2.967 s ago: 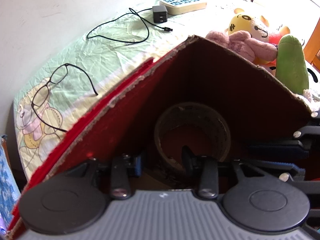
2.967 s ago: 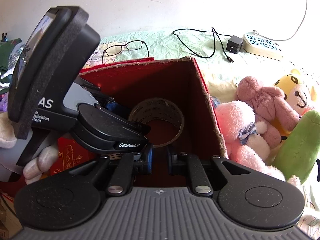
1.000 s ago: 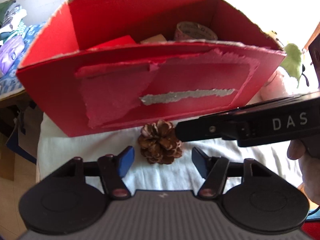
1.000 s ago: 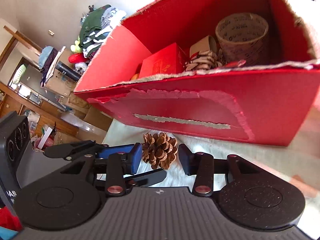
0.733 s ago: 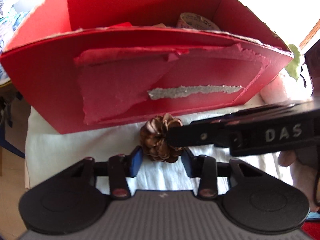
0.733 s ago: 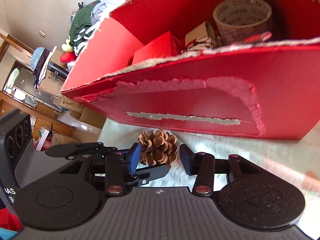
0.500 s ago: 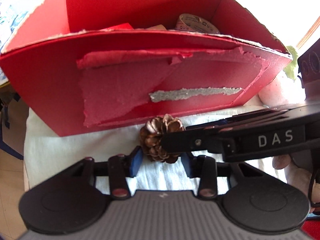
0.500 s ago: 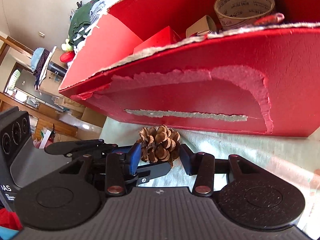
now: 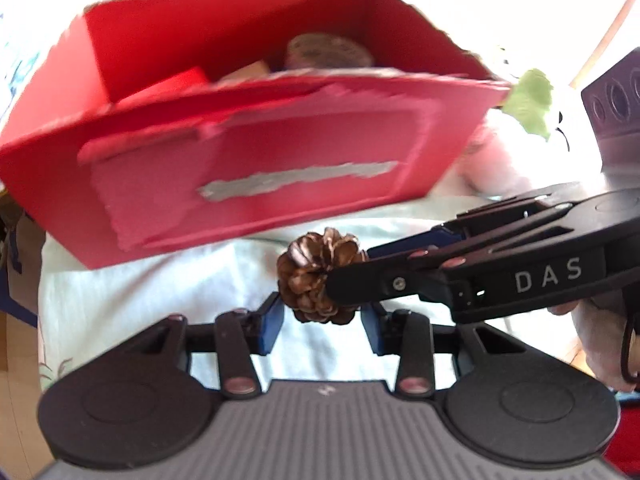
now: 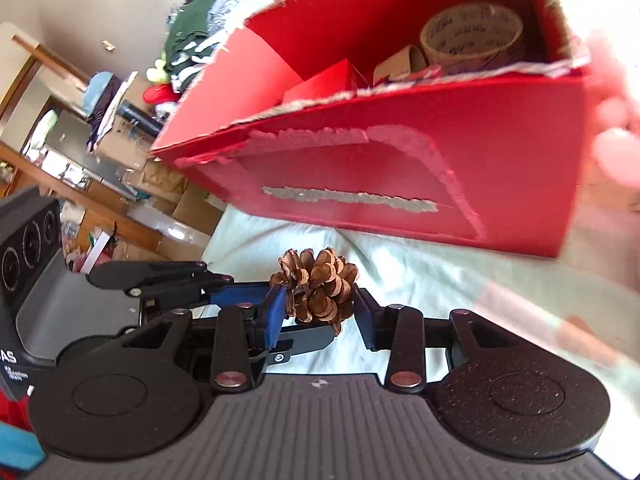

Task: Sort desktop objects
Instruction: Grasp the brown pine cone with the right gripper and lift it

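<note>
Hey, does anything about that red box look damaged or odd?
Yes. The red box has its outer paper layer torn off the front wall, baring a grey strip, and its top rim is ragged.

**Clerk A:** Item one, placement?

**Clerk B:** Pine cone (image 9: 318, 278), in front of the cardboard box's (image 9: 248, 168) near wall, between the pads of the left gripper (image 9: 322, 326) and also of the right gripper (image 10: 320, 316), whose jaws are closing; both stand over the cloth-covered surface (image 9: 132, 280).

**Clerk A:** Inside the box?

**Clerk B:** Tape roll (image 10: 472, 38) in the far right corner; small cardboard tube (image 10: 400, 65) just left of it; small box (image 10: 320, 84) further left.

**Clerk A:** Beyond the box?

**Clerk B:** Plush toys (image 9: 528, 100) at its right end. Clothes pile (image 10: 200, 32) behind, to the left.
</note>
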Motion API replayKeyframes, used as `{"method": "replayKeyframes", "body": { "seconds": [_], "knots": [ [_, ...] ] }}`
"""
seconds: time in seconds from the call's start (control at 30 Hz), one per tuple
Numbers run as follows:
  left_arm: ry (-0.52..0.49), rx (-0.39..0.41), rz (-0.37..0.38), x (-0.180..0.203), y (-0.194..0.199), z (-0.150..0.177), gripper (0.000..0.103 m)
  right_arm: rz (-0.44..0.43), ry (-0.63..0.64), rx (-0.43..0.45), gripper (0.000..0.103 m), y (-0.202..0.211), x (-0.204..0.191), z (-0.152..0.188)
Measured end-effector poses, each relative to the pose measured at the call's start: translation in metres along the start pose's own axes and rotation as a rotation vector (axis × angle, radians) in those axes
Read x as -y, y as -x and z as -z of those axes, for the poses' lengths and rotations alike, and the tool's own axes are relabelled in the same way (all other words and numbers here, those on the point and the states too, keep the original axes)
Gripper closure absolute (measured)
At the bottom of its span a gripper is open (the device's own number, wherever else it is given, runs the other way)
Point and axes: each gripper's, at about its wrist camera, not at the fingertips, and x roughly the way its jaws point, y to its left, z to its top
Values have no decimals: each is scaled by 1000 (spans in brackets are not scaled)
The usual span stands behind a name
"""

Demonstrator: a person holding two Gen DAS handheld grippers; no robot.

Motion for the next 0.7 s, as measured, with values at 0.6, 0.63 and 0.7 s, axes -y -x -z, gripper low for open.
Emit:
{"method": "replayKeyframes", "body": {
  "seconds": [0.6,0.63,0.7],
  "knots": [
    [-167,250,-39,73,87,-55,64,-11,159,290,62,107,-26,-14],
    [-178,256,-38,70,89,-63,64,-5,161,300,62,109,-26,-20],
    [-199,263,-35,63,88,-78,64,15,162,317,62,107,-28,-32]
  ]
}}
